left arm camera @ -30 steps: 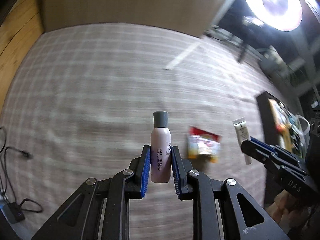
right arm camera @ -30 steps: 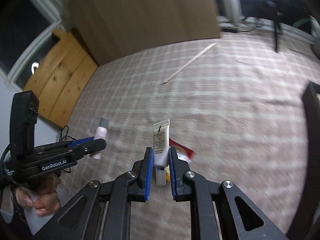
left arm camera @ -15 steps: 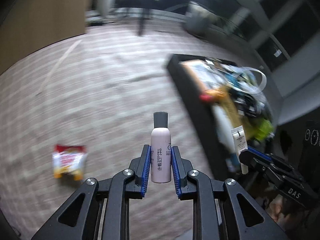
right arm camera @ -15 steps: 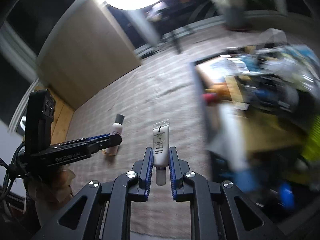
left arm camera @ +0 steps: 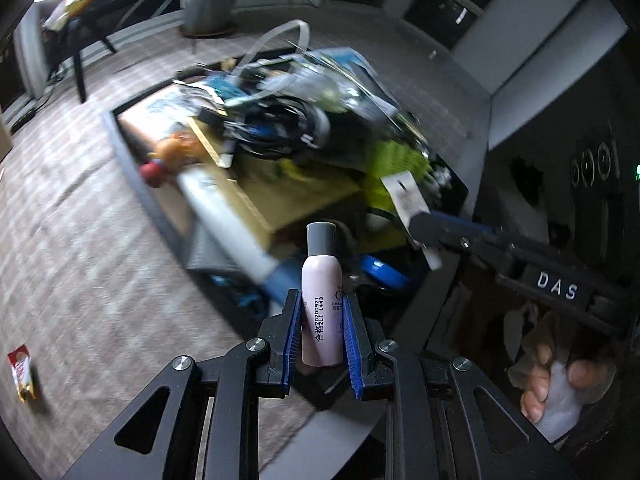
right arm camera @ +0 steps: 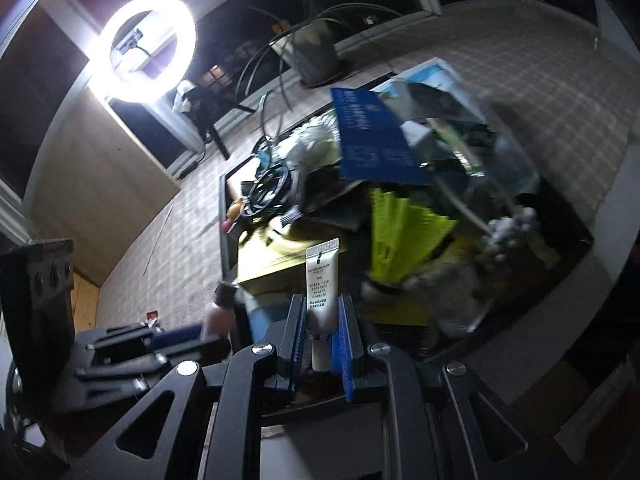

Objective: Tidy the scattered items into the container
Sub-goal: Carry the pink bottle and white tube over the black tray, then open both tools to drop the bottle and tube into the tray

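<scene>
A person's two handheld grippers arrive at a crowded dark container on a checked carpet, each with an item to drop in. The left gripper has its jaws narrowed onto a pale pink bottle with a grey cap, the bottle's long axis running straight out along the fingers, cap foremost. The right gripper is likewise closed to a narrow gap on a small white tube, crimped end pointing away from the jaws. From the left wrist view the container lies directly ahead of and below the bottle, its near corner just beyond the cap; from the right wrist view the tube sits over the container's near edge, so both hands look about equally close, the right gripper perhaps slightly further in. The bin is already heaped with cables, a yellow-green fan-like object, a tan box and a blue board, leaving little bare space; the releases will probably have to find a gap near the front. One red snack packet lies on the carpet, well apart from the container, apparently yet to be collected. A ring light glares in the dim room, with a potted plant by the dark windows.
</scene>
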Motion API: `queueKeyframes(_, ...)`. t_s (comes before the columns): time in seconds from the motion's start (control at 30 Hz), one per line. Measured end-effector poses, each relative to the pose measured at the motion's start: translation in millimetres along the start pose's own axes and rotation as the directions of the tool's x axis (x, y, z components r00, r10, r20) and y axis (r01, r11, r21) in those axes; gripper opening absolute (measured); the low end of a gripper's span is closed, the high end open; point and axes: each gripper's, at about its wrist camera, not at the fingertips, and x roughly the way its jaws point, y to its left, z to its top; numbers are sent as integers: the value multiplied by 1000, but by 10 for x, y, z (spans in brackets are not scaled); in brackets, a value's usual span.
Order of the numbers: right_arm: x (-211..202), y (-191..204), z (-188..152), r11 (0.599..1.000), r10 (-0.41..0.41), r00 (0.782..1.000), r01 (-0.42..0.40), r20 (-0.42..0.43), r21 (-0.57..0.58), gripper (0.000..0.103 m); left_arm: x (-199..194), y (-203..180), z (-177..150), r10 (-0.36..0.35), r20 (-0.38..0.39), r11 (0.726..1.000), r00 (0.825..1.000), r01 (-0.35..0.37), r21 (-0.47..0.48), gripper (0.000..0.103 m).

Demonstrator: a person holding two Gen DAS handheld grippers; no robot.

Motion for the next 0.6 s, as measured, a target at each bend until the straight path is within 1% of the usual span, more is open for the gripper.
queueKeyframes(0.17,45,-58,11,1000,-9,1000,9,-10,-8,14,123,-85,-4,22,-23,1000,999,-22,11,22)
queueKeyframes(0.3,13,-57,-8,999,-11,1000,11,-14,-33,14,140,-116,-16,20,-34,1000,999,-19,14,22)
queueKeyframes(0.33,21,-41,-4,999,-8,1000,7,-20,-45,14,132,-129,-26,25,-35,1000,999,-24,16,23)
queueKeyframes(0.37,18,-27,-2,999,-15,1000,15,-18,-49,15,128,-124,-31,28,-37,999,999,-27,20,26)
queueKeyframes(0.4,8,-18,8,998,-36,999,36,-11,-50,17,116,-128,-41,27,-35,999,999,-27,23,29)
queueKeyframes(0.47,-12,-10,26,998,-43,999,43,-3,-45,34,65,-126,-68,32,-23,999,999,-31,26,31)
queueKeyframes(0.53,-40,-18,42,998,-48,999,48,13,-31,41,15,-102,-89,42,-14,999,999,-42,25,31)
queueKeyframes(0.6,-45,-22,54,998,-51,999,51,10,-26,42,-29,-50,-112,54,-5,998,999,-54,14,31)
